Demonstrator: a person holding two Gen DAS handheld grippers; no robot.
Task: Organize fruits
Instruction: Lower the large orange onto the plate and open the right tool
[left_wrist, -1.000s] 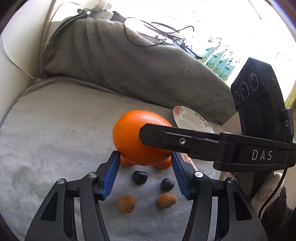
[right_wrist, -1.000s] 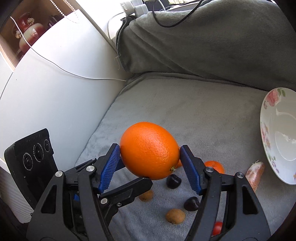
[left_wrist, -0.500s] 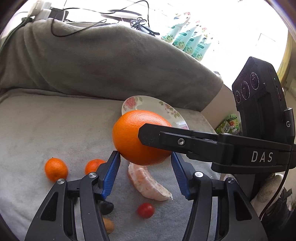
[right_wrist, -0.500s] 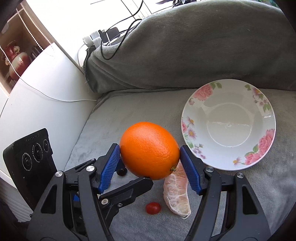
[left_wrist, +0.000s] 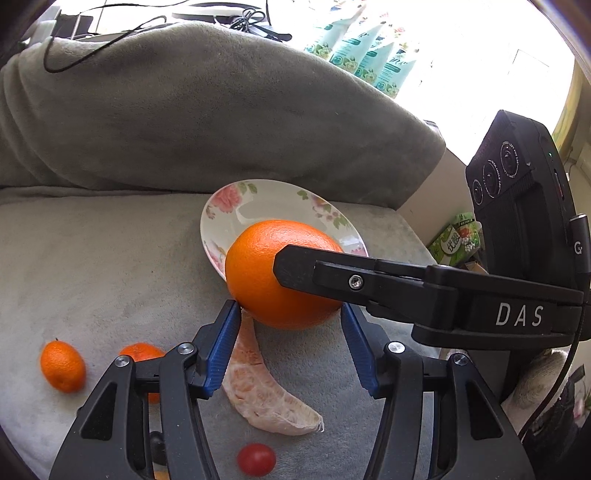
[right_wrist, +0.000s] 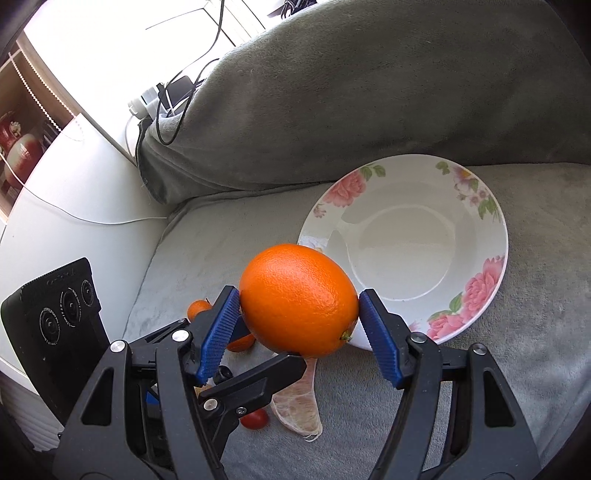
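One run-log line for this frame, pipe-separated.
held: large orange | by: right gripper, left gripper | plate: empty | on blanket: pomelo segment, cherry tomato

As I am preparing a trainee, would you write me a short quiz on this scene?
1. True or false: the plate already holds fruit.
2. What does the right gripper hold between its fingers? A) a tomato B) an orange C) a peeled segment
3. Which small red fruit lies beside the peeled segment on the blanket?

Key:
1. False, the plate is bare.
2. B, the orange.
3. A tomato.
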